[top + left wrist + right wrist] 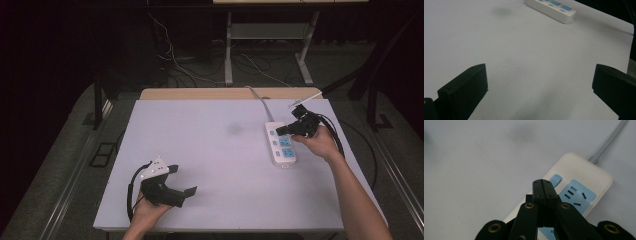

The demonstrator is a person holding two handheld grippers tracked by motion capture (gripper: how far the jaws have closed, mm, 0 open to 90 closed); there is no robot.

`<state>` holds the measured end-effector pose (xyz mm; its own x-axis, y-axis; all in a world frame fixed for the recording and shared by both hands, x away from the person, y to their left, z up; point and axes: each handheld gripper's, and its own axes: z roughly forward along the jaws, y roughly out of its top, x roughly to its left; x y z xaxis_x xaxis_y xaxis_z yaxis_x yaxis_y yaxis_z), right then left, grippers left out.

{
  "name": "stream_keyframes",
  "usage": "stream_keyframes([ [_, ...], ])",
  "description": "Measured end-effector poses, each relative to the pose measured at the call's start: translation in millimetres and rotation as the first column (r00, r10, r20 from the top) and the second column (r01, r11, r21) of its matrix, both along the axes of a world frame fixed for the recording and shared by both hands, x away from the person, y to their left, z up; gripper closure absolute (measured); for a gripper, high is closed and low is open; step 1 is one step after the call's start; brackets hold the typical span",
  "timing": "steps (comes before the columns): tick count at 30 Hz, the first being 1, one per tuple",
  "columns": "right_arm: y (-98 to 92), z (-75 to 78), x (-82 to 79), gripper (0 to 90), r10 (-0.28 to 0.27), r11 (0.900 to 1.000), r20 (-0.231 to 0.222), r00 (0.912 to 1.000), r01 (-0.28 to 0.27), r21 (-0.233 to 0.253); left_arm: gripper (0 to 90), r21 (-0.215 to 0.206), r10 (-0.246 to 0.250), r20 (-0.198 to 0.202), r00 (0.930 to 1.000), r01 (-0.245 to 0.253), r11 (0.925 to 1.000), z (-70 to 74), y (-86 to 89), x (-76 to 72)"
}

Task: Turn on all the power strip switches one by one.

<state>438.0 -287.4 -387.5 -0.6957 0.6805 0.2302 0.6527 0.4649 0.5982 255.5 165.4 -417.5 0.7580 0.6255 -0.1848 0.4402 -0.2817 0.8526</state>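
A white power strip (280,144) with blue sockets lies on the right part of the white table (210,150); its grey cable (260,102) runs off the far edge. My right gripper (278,131) is shut with nothing between its jaws, its tips just over the strip's far end. In the right gripper view the closed tips (542,182) hover beside a small blue button (556,180) and a blue socket (577,194). My left gripper (182,187) rests near the front left edge, open, nothing between its jaws. The strip (551,8) lies far ahead in the left gripper view.
A faint dark smudge (234,129) marks the table's middle. Beyond the far edge are a wooden board (200,93), desk legs (229,50) and loose cables (175,65) on the floor. A dark floor surrounds the table.
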Motion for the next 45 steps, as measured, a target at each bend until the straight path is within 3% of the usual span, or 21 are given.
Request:
stream_keyframes([
  [16, -2.3, 17.3, 16.4, 90.0, -0.016, 0.999, 0.009, 0.9998, 0.016, -0.029, 0.0, 0.001, 0.001, -0.001, 1.0000, -0.001, 1.0000, -0.1, 0.5, 0.4],
  [28, 5.8, 6.1, 30.5, 90.0, -0.020, 0.998, -0.024, 0.9995, 0.018, -0.066, 0.0, 0.002, -0.004, -0.002, 1.0000, 0.004, 1.0000, -0.3, 0.6, 0.7],
  [45, 16.0, -6.9, 35.5, 90.0, -0.006, 0.996, -0.045, 0.9990, 0.002, -0.089, 0.0, 0.000, -0.003, -0.003, 1.0000, 0.003, 1.0000, -0.4, 1.0, 0.6],
])
